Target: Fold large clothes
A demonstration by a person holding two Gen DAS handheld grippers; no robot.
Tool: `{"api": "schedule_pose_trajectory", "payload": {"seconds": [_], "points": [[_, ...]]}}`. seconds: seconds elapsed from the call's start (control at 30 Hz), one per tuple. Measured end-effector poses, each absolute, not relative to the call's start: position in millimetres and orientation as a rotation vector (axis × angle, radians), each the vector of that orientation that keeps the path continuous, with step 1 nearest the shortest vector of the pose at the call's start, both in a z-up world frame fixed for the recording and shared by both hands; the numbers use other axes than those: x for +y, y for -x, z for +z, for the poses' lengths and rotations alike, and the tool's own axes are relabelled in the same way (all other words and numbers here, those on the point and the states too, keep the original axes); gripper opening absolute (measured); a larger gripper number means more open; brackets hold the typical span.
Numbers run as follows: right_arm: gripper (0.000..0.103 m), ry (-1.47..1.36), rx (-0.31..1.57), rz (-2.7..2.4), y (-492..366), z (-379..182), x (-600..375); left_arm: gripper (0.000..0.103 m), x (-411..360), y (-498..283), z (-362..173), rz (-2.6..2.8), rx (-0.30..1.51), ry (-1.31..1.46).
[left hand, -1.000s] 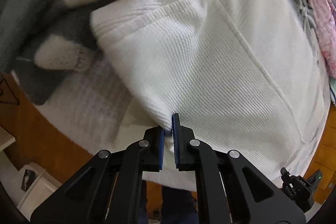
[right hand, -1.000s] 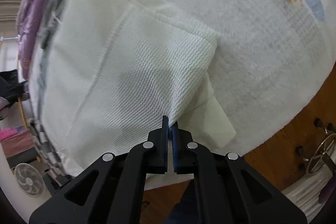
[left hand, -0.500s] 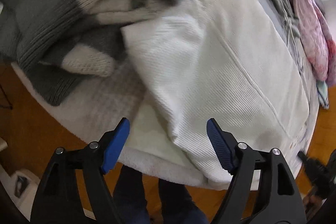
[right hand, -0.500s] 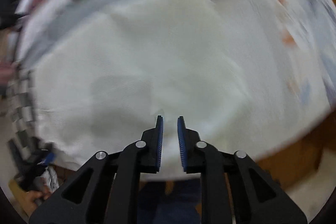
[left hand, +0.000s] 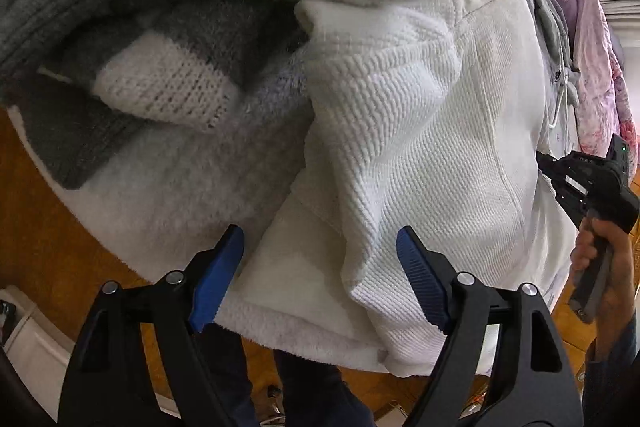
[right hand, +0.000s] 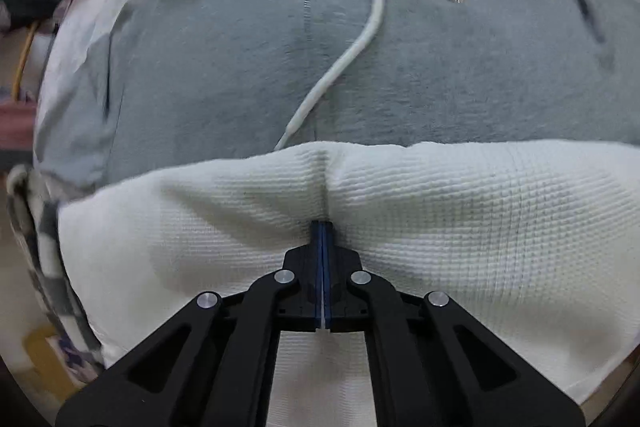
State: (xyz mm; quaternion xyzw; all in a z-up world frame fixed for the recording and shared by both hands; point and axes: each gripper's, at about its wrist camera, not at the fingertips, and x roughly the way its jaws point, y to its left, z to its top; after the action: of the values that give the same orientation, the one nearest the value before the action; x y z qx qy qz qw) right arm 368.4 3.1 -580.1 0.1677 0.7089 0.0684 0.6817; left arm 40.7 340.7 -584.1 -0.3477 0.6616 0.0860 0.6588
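Left wrist view: the left gripper (left hand: pixel 320 275) hangs over the near edge of a white waffle-knit garment (left hand: pixel 420 131), its blue-padded jaws having just been opening and now spread wide, with a folded corner of that garment lying between them but gripped by neither pad. The garment rests on a white fleecy cover (left hand: pixel 160 187) at the rim of the surface, above an orange-brown wooden floor (left hand: pixel 36 235). Beyond it lies a heap of grey-and-cream striped knitwear (left hand: pixel 168 83), touching the garment's upper left edge. At far right a hand (left hand: pixel 604 267) holds the handle of the right gripper (right hand: pixel 322 227). Right wrist view: its jaws have just been closing and are pressed together on a pinched ridge of the white waffle-knit garment, which puckers at the tips. Just behind the fold lies a grey zip-front hooded sweatshirt (right hand: pixel 240 59) with a white drawcord (right hand: pixel 360 39) trailing down to the garment's edge.
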Motion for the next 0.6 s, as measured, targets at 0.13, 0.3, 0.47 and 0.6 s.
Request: {"api": "schedule_pose_trajectory", "payload": {"seconds": [0.13, 0.3, 0.47, 0.6], "points": [[0.000, -0.400, 1.625, 0.165, -347.2, -570.0, -5.7, 0.080, 334.7, -49.8, -589.3, 0.198, 1.492, 0.827], [0.000, -0.442, 1.729, 0.177, -273.8, -567.4, -12.2, 0.081, 347.4, -46.1, -591.2, 0.181, 1.492, 0.856], [0.000, -0.452, 1.680, 0.160, -251.7, -583.0, -17.3, 0.081, 351.3, -48.5, -600.8, 0.164, 1.499, 0.899], [0.000, -0.479, 1.688, 0.147, -234.9, -571.6, -23.3, 0.081, 357.2, -48.1, -601.9, 0.162, 1.502, 0.913]]}}
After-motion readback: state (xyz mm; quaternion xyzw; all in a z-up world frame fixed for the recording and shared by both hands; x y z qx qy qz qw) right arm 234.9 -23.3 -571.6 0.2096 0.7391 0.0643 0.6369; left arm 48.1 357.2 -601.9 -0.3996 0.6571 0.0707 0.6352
